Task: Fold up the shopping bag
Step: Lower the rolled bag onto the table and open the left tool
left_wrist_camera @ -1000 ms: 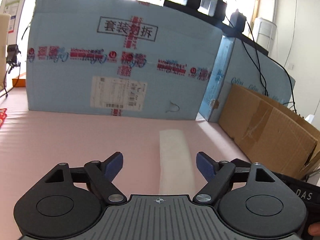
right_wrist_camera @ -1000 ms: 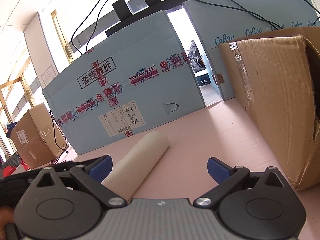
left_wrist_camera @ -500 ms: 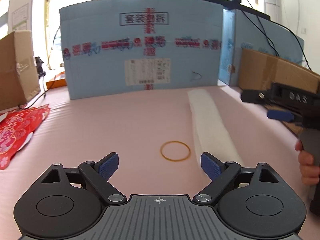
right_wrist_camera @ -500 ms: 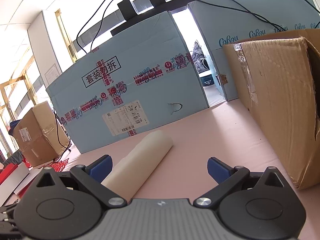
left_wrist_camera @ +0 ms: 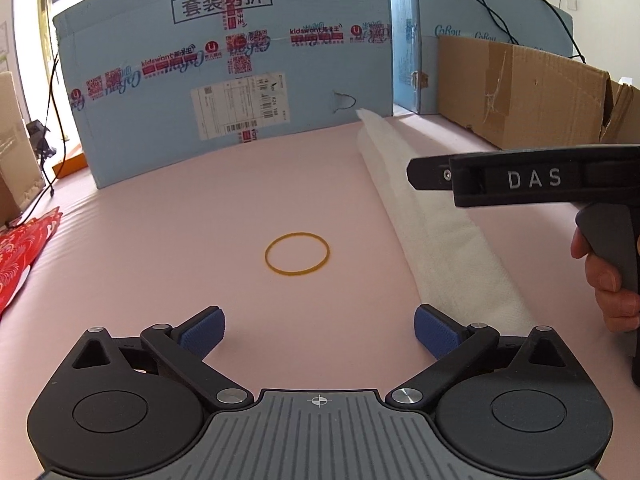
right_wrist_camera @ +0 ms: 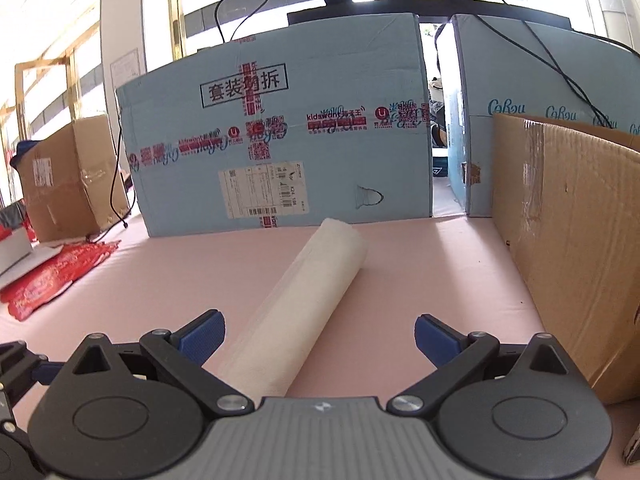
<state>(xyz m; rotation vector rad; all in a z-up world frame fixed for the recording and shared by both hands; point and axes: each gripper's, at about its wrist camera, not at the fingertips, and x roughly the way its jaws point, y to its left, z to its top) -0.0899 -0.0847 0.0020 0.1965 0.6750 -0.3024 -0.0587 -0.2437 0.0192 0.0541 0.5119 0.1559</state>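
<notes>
The rolled bag [left_wrist_camera: 440, 240] lies loose on the pink surface [left_wrist_camera: 160, 260]. The left claw [left_wrist_camera: 318, 330] is opening wide and empty toward the rubber band [left_wrist_camera: 297, 254]; the right claw [right_wrist_camera: 318, 338] stands wide too, so the roll can unwind.

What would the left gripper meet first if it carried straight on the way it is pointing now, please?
Probably the rubber band, lying flat on the pink table ahead of the left gripper, whose empty jaws are opening. The rolled white bag lies to its right, likely off that line.
</notes>
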